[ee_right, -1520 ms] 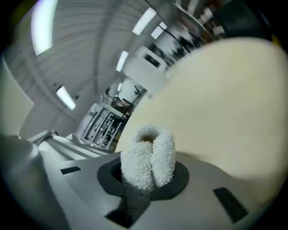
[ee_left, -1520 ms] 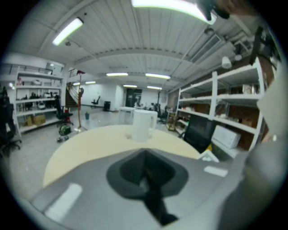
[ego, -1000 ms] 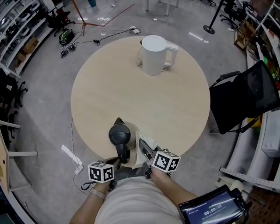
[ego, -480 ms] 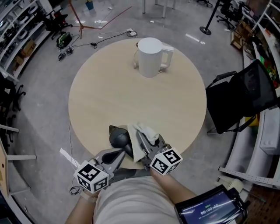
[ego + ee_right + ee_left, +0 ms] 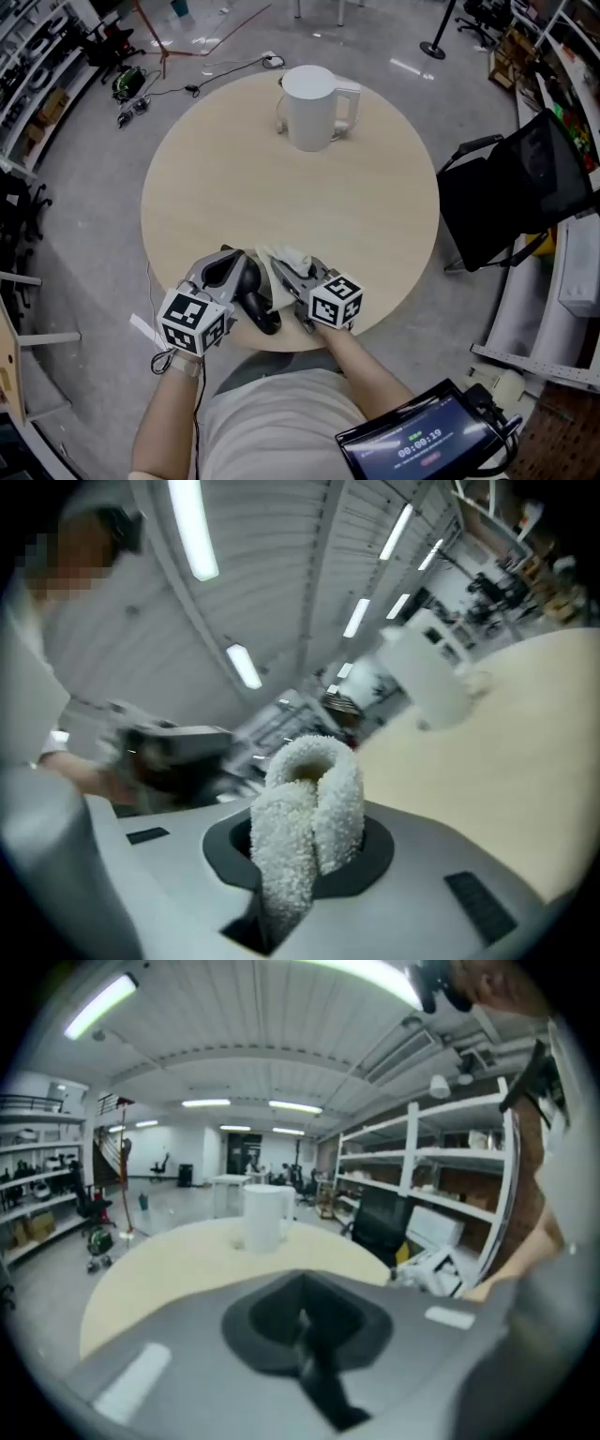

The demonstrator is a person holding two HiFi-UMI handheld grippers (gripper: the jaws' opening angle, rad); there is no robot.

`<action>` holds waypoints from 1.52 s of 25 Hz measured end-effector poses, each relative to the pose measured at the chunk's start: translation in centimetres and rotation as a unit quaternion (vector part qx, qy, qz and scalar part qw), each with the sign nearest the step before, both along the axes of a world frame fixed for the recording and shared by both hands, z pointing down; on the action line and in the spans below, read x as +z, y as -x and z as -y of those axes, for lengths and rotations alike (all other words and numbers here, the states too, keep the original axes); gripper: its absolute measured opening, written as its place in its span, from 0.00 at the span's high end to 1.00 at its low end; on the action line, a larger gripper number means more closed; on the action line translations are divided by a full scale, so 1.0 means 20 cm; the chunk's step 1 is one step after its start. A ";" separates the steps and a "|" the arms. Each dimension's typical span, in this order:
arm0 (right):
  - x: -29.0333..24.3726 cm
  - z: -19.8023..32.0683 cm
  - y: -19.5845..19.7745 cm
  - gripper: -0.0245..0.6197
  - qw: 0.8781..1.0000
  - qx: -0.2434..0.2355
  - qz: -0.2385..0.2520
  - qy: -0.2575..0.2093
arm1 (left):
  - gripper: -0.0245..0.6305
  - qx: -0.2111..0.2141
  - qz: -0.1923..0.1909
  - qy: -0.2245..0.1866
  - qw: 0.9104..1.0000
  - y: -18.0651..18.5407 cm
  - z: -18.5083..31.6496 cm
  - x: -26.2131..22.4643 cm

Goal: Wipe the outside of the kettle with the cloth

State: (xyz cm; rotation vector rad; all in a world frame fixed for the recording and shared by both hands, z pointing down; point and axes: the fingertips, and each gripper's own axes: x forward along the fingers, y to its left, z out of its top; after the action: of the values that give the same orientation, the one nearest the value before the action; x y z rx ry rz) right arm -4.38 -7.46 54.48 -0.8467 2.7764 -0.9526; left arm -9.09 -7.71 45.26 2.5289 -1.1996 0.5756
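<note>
The white kettle (image 5: 310, 94) stands upright at the far side of the round beige table (image 5: 281, 187), handle to the right. It also shows far off in the left gripper view as the kettle (image 5: 264, 1218) and in the right gripper view as the kettle (image 5: 427, 672). My right gripper (image 5: 289, 270) hovers over the near table edge, shut on a folded white fluffy cloth (image 5: 309, 827), whose tuft (image 5: 289, 259) sticks out ahead of it. My left gripper (image 5: 223, 270) hangs just left of it, jaws together and holding nothing, as the left gripper (image 5: 305, 1321) view shows. Both are far from the kettle.
A black rounded object (image 5: 255, 298) lies on the table between the two grippers near the front edge. A black chair (image 5: 520, 202) stands right of the table. Cables (image 5: 141, 89) lie on the floor at the far left. A tablet screen (image 5: 417, 442) sits at the lower right.
My left gripper has come up from below the table edge to over the table, beside the black object. My right gripper with the cloth has stayed near the front edge.
</note>
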 end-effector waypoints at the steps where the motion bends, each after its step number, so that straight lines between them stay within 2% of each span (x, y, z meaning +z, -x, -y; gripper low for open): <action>1: -0.18 -0.13 0.03 0.86 0.996 -0.061 0.034 -0.062 | 0.96 0.001 0.001 0.008 1.000 0.01 0.00 0.02; 2: -0.29 -0.27 0.06 0.86 0.986 -0.111 0.047 -0.118 | 0.96 0.006 0.009 0.015 1.000 0.01 0.00 0.04; 3: -0.33 -0.36 0.08 0.86 0.977 -0.140 0.050 -0.153 | 0.96 0.015 0.020 0.018 1.000 0.01 0.00 0.06; 4: -0.30 -0.40 0.09 0.86 0.975 -0.144 0.061 -0.160 | 0.96 0.024 0.033 0.018 0.999 0.01 -0.01 0.06; 6: -0.16 -0.33 0.06 0.86 0.983 -0.111 0.093 -0.114 | 0.96 0.037 0.066 0.008 0.997 0.00 -0.01 0.07; 8: -0.01 -0.25 0.02 0.86 0.993 -0.090 0.065 -0.042 | 0.96 0.039 0.091 -0.002 0.995 -0.01 -0.01 0.07; 9: 0.05 -0.24 0.02 0.86 0.994 -0.099 0.040 -0.010 | 0.96 0.039 0.096 -0.003 0.995 0.00 -0.01 0.07; 11: 0.12 -0.27 0.03 0.86 0.988 -0.154 0.001 0.036 | 0.96 0.038 0.096 -0.003 0.995 0.01 -0.02 0.07; 13: 0.04 -0.32 0.05 0.86 0.973 -0.228 0.001 0.038 | 0.96 0.038 0.095 -0.005 0.995 0.01 -0.01 0.07; 16: -0.22 -0.36 0.13 0.86 0.951 -0.292 0.099 0.027 | 0.96 0.035 0.097 -0.006 0.995 0.00 -0.01 0.07; 18: -0.16 -0.40 0.14 0.86 0.933 -0.332 0.117 0.070 | 0.96 0.034 0.098 -0.004 0.995 0.01 -0.01 0.07; 19: -0.05 -0.45 0.13 0.86 0.922 -0.363 0.088 0.103 | 0.96 0.034 0.097 -0.002 0.995 0.01 -0.01 0.08; 20: 0.08 -0.52 0.13 0.86 0.909 -0.397 0.028 0.124 | 0.96 0.035 0.097 -0.001 0.995 0.01 -0.01 0.08; 21: 0.18 -0.59 0.13 0.86 0.895 -0.427 -0.037 0.122 | 0.96 0.036 0.097 -0.001 0.995 0.01 -0.01 0.08; 22: 0.19 -0.62 0.16 0.86 0.888 -0.443 -0.072 0.105 | 0.96 0.039 0.100 -0.002 0.994 0.00 -0.01 0.07; 24: 0.06 -0.61 0.22 0.87 0.893 -0.441 -0.049 0.077 | 0.97 0.045 0.116 -0.010 0.992 -0.01 -0.01 0.07; 25: 0.08 -0.61 0.24 0.86 0.894 -0.439 -0.048 0.082 | 0.96 0.047 0.126 -0.013 0.991 -0.02 0.00 0.08; 27: 0.29 -0.67 0.25 0.86 0.887 -0.433 -0.101 0.124 | 0.97 0.051 0.139 -0.014 0.989 -0.02 -0.01 0.09; 28: 0.35 -0.69 0.26 0.86 0.888 -0.425 -0.111 0.133 | 0.97 0.052 0.141 -0.013 0.989 -0.02 -0.01 0.10; 29: 0.31 -0.69 0.27 0.86 0.897 -0.415 -0.083 0.126 | 0.97 0.053 0.143 -0.015 0.988 -0.02 -0.01 0.11; 31: 0.13 -0.64 0.28 0.87 0.917 -0.386 0.007 0.102 | 0.97 0.053 0.150 -0.022 0.987 -0.02 0.01 0.12; 32: 0.14 -0.64 0.26 0.87 0.921 -0.374 -0.003 0.105 | 0.97 0.053 0.153 -0.023 0.987 -0.02 0.01 0.12; 34: 0.36 -0.62 0.16 0.86 0.921 -0.348 -0.121 0.127 | 0.97 0.055 0.145 -0.014 0.988 -0.02 0.02 0.14; 35: 0.37 -0.57 0.09 0.86 0.930 -0.317 -0.137 0.126 | 0.96 0.049 0.121 -0.004 0.991 -0.01 0.02 0.13; 36: 0.25 -0.49 0.02 0.86 0.953 -0.267 -0.087 0.116 | 0.96 0.030 0.077 0.009 0.997 0.03 0.02 0.09; 37: 0.01 -0.38 -0.05 0.86 0.974 -0.205 0.000 0.091 | 0.96 0.001 0.016 0.018 1.000 0.08 0.01 0.02; 38: -0.26 -0.28 -0.10 0.86 0.984 -0.151 0.077 0.047 | 0.96 -0.022 -0.051 0.015 0.998 0.13 -0.04 -0.07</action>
State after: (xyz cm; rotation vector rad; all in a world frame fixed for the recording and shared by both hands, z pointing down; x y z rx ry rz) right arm -2.37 -1.86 49.34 -0.3449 2.7911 -1.1476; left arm -11.72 -6.91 43.89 2.4680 -1.1987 0.4453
